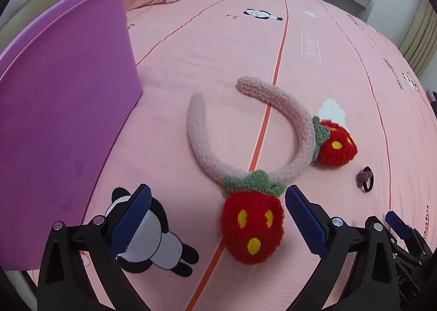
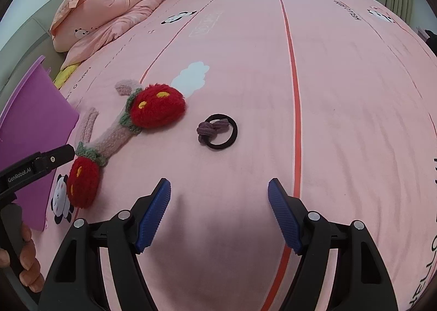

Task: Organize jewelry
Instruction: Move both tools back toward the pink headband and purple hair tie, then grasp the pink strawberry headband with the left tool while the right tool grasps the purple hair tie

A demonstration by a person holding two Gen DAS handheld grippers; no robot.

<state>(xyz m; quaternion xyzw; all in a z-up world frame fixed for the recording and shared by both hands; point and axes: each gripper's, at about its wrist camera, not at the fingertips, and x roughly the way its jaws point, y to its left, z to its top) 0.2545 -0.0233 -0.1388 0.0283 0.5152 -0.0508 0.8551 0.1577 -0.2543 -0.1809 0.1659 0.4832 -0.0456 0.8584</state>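
A fuzzy pink headband (image 1: pixel 286 109) with two red plush strawberries lies flat on the pink bed sheet (image 1: pixel 218 38). My left gripper (image 1: pixel 217 196) is open, and its blue fingertips sit either side of the near strawberry (image 1: pixel 252 226), apart from it. The headband also shows in the right wrist view (image 2: pixel 114 136) at the left. A black hair tie with a purple knot (image 2: pixel 217 132) lies ahead of my right gripper (image 2: pixel 220 188), which is open and empty above the sheet. The hair tie also shows small in the left wrist view (image 1: pixel 364 178).
A purple plastic bin (image 1: pixel 62 120) stands at the left, close to the headband; its wall shows in the right wrist view (image 2: pixel 32 120). A folded pink quilt (image 2: pixel 109 8) lies at the far left of the bed. A hand (image 2: pixel 27 256) holds the left gripper.
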